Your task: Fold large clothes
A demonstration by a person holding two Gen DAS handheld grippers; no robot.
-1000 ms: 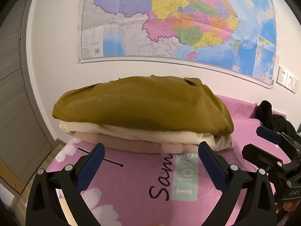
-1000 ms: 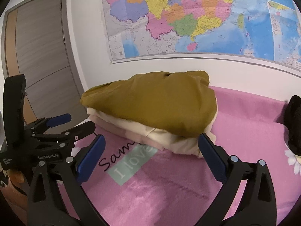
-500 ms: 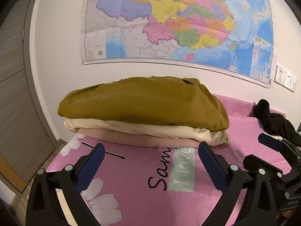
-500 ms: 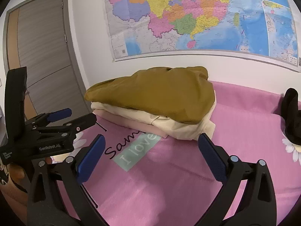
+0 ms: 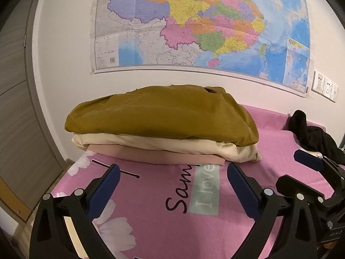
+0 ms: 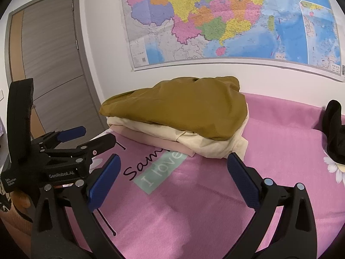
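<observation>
A stack of folded clothes lies on the pink bedsheet [image 5: 163, 222] against the wall: an olive-brown garment [image 5: 163, 116] on top, a cream one [image 5: 194, 147] under it and a pale pink one [image 5: 163, 156] at the bottom. The stack also shows in the right wrist view [image 6: 183, 108]. A crumpled black garment [image 5: 312, 133] lies at the right [image 6: 334, 129]. My left gripper [image 5: 172, 172] is open and empty, short of the stack. My right gripper [image 6: 173, 161] is open and empty, also short of it. Each gripper shows in the other's view [image 6: 71, 138] [image 5: 310, 168].
A large coloured map [image 5: 194, 28] hangs on the white wall behind the bed. A grey door [image 6: 47, 69] stands at the left. Wall sockets [image 5: 325, 87] sit at the right. The sheet carries printed lettering [image 5: 194, 187] and white flowers [image 5: 112, 226].
Both grippers have drawn back from the stack and risen a little, so the stack looks smaller and more pink sheet shows in front. Both stay open.
</observation>
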